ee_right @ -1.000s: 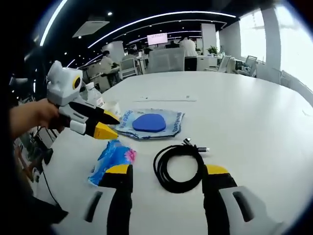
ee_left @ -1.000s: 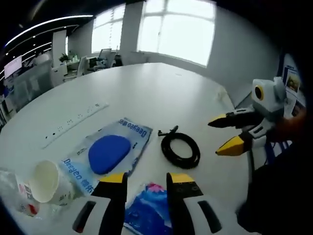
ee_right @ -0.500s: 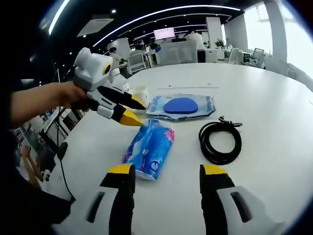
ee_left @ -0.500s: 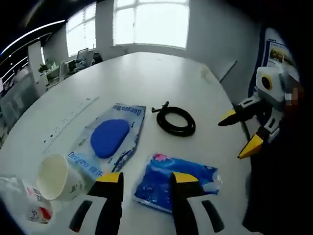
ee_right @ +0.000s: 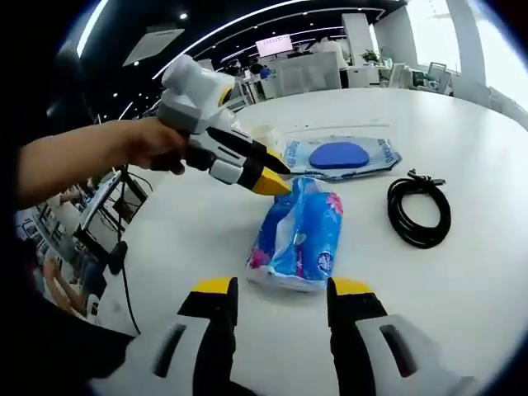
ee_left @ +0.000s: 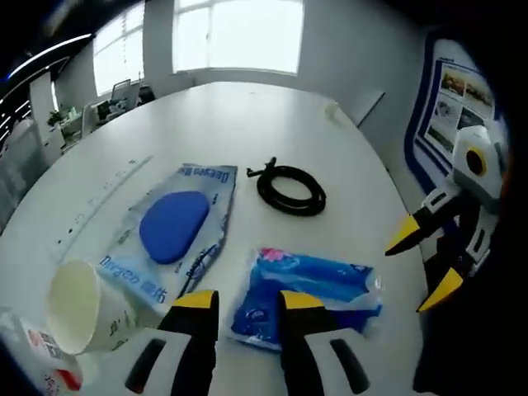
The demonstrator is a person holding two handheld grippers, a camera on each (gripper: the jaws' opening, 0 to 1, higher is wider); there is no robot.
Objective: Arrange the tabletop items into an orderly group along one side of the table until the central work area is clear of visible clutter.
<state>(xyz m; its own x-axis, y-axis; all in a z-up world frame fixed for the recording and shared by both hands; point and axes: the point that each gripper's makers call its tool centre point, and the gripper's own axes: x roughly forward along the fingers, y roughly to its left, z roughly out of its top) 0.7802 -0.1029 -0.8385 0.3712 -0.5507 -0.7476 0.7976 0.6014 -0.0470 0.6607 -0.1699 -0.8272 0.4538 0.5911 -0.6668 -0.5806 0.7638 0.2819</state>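
A blue tissue pack [ee_left: 307, 289] [ee_right: 301, 235] lies flat on the white table [ee_left: 247, 124]. My left gripper [ee_left: 247, 301] [ee_right: 276, 177] is open, its tips just short of the pack's near end, and a hand holds it. My right gripper [ee_right: 282, 289] [ee_left: 422, 262] stands open a little back from the pack's other end. Beyond the pack lie a clear pouch with a blue oval pad [ee_left: 175, 227] [ee_right: 340, 155] and a coiled black cable [ee_left: 289, 188] [ee_right: 421, 213]. A paper cup [ee_left: 74, 307] lies on its side at the left.
A white power strip [ee_left: 99, 208] is set in the table beyond the pouch. A crumpled clear wrapper [ee_left: 29, 359] sits by the cup. The table's edge runs close behind my right gripper. Office desks and chairs [ee_right: 305, 70] stand far off.
Both views have shifted with the hands. My right gripper has swung from the cable to face the tissue pack. My left gripper has backed off, so the whole pack shows.
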